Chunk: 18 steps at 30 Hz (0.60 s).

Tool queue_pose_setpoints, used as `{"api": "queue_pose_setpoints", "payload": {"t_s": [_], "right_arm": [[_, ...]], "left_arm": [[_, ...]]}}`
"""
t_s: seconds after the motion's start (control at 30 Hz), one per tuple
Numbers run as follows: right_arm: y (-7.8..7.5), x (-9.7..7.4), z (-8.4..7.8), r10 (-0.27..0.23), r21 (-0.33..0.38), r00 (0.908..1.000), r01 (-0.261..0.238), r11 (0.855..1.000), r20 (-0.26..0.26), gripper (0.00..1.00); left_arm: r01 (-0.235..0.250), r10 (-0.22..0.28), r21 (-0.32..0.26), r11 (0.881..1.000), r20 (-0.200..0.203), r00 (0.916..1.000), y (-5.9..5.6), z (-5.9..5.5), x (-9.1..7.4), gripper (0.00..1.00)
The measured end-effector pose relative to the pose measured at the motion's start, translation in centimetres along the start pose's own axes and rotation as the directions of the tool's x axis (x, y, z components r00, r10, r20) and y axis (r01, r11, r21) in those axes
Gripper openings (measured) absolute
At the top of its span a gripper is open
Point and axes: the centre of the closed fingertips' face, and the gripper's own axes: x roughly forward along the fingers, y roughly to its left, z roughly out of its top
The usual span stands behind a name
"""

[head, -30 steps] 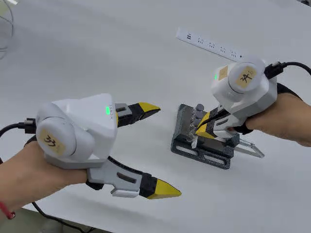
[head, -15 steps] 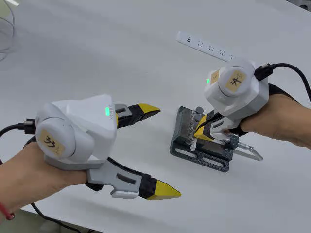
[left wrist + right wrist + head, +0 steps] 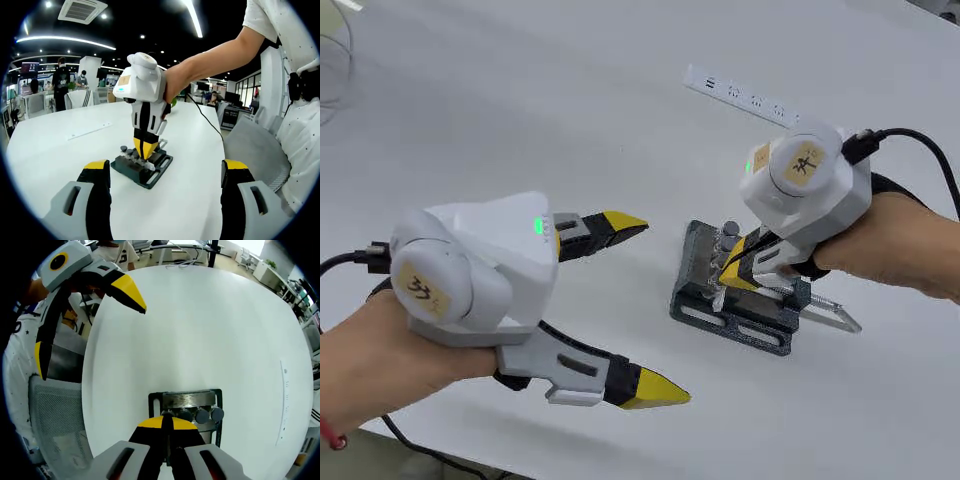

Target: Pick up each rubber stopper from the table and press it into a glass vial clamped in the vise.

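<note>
Your right gripper (image 3: 724,274) points tips-down onto the vise (image 3: 735,322), jaws clenched together; can't tell if anything's pinched btw them. Grey-stoppered vials (image 3: 202,415) stand in the vise just far of the tips. Your left gripper (image 3: 665,312) hovers released, jaws wide, well left of the vise over the table (image 3: 520,120).

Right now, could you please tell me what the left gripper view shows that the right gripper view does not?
The left gripper view gives the right gripper from outside, upright, tips down over the vise, and the arm holding it. The right gripper view gives the left gripper from outside, jaws wide apart. Both share the vise, grey stoppers in it and the white table.
</note>
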Motion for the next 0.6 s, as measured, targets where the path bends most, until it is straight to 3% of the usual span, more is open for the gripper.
{"api": "queue_pose_setpoints", "payload": {"t_s": [0.23,0.5,0.57,0.6], "right_arm": [[0.08,0.04,-0.05,-0.007,-0.036,0.9994,0.006,0.999,-0.035,0.00],[0.06,0.06,-0.04,-0.017,-0.047,0.9995,0.016,0.999,-0.026,0.00],[0.15,-0.05,-0.01,-0.017,-0.002,0.9998,0.017,1.000,-0.013,0.00],[0.17,-0.07,0.01,-0.017,-0.015,0.9998,0.017,1.000,-0.013,0.00]], "left_arm": [[-0.004,0.004,-0.001,1.000,0.002,1.0000,0.04,0.04,0.02,0.91],[-0.004,0.004,0.003,1.000,0.004,1.0000,-0.05,0.21,0.08,0.91],[0.001,-0.001,0.011,1.000,0.000,1.0000,-0.33,0.35,0.06,0.91],[0.002,-0.002,0.013,1.000,-0.001,1.0000,-0.46,0.45,0.02,0.91]]}}
